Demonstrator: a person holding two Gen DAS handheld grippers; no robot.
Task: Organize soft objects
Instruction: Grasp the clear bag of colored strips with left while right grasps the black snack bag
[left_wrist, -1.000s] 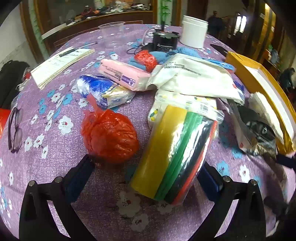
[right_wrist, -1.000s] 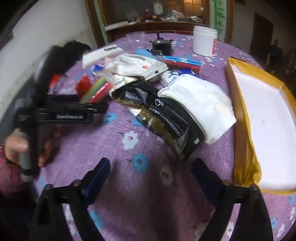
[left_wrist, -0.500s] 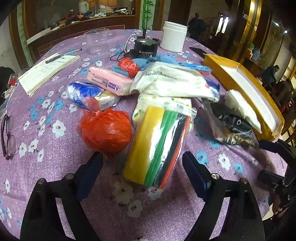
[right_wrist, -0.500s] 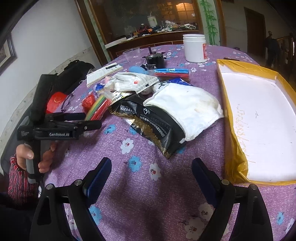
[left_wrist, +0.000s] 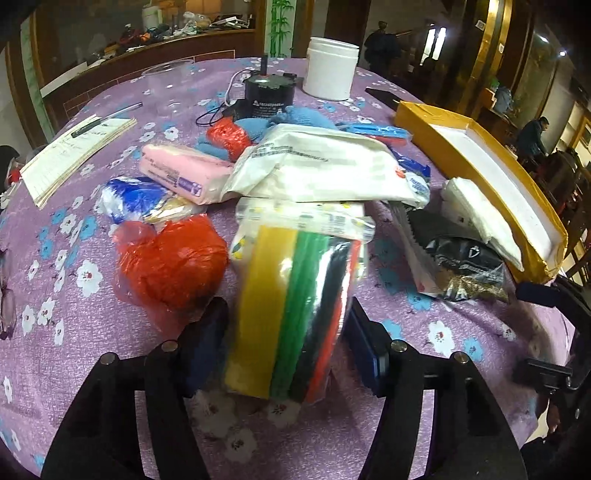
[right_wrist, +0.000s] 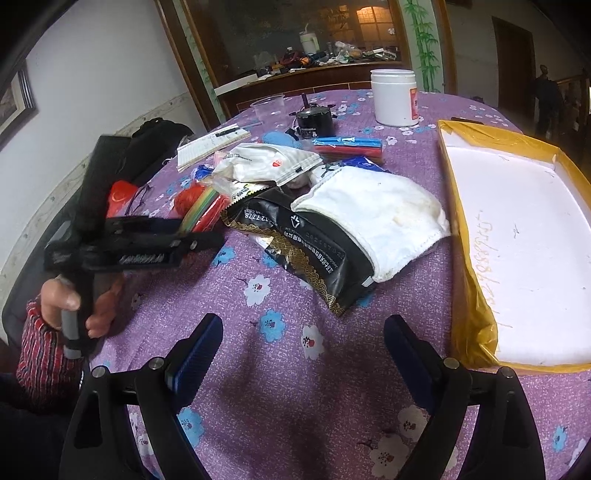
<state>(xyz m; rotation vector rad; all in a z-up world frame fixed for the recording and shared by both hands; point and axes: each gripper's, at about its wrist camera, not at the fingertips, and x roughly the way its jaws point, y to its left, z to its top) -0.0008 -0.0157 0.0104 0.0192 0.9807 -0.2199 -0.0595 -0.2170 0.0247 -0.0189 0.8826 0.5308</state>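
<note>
Your left hand-held gripper (left_wrist: 288, 328) has just been closing, and its jaws now sit on either side of the foam pack (left_wrist: 295, 306), the clear bag of yellow, green, black and red sheets. The pads look to be touching its sides, so I judge it gripped, though only lightly. The pack lies on the table (left_wrist: 74, 295), its far end tucked under a white bag (left_wrist: 317, 166) and its left side just beside a red bundle (left_wrist: 173, 262).

To do this well, squeeze until the pack gives a little, then draw it back towards you before lifting, so the white bag slides off rather than tipping. Keep the left pad clear of the red bundle's loose plastic.

Your right hand-held gripper (right_wrist: 303, 347) is spread wide and empty, hovering over bare cloth near the yellow tray (right_wrist: 458, 236). The tray looks like the likely destination.
</note>
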